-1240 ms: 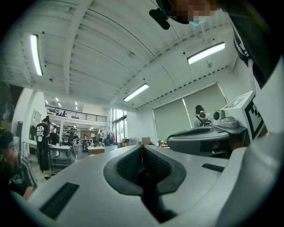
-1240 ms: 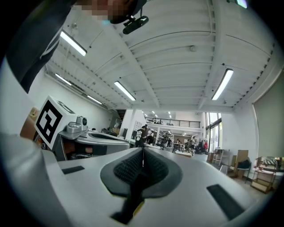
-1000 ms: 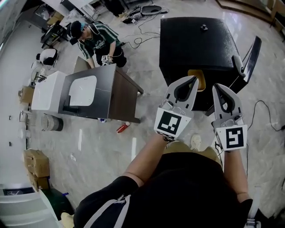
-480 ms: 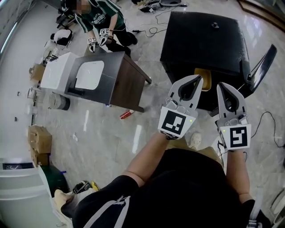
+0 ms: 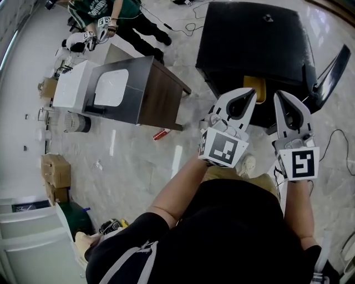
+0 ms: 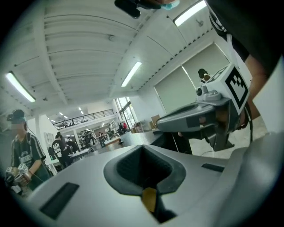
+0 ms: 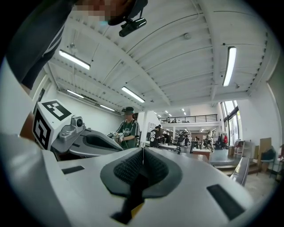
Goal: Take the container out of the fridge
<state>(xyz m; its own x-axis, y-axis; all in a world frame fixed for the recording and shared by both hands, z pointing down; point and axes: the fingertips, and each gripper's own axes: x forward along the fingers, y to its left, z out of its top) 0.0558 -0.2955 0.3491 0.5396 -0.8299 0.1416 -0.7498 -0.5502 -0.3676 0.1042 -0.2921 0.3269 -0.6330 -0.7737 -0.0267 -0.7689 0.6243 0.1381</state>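
Holding the left claw (image 5: pixel 248 95) and the right claw (image 5: pixel 282 99) up side by side in the head view, near each other but apart, tips aimed at a black fridge (image 5: pixel 249 39) just ahead. Can spot the fridge door (image 5: pixel 333 64) swung open out past the right claw. Just beyond the left claw's tip, tucked in the fridge's open front: a yellowish container (image 5: pixel 258 86) (only a bit of it peeks out, so can't say much about its shape). Not touching either claw.

Switching to the left gripper view: left claw (image 6: pixel 143 150) pinched fully shut on nothing, right claw (image 6: pixel 195 119) off to its right. Same deal in the right gripper view: right claw (image 7: pixel 143 153) closed tight, seam down the middle, empty, left claw (image 7: pixel 88 142) off to its left.

Worth noting neither gripper view catches the fridge or the container, just ceiling lights (image 7: pixel 230 66) and a big hall. Only get those two from the head view. Also there, well off to the left of the left claw: a desk (image 5: pixel 158 100) and another person (image 5: pixel 105 11) in a green shirt. Can catch that person (image 7: pixel 128 131) beyond the left claw in the right gripper view too.
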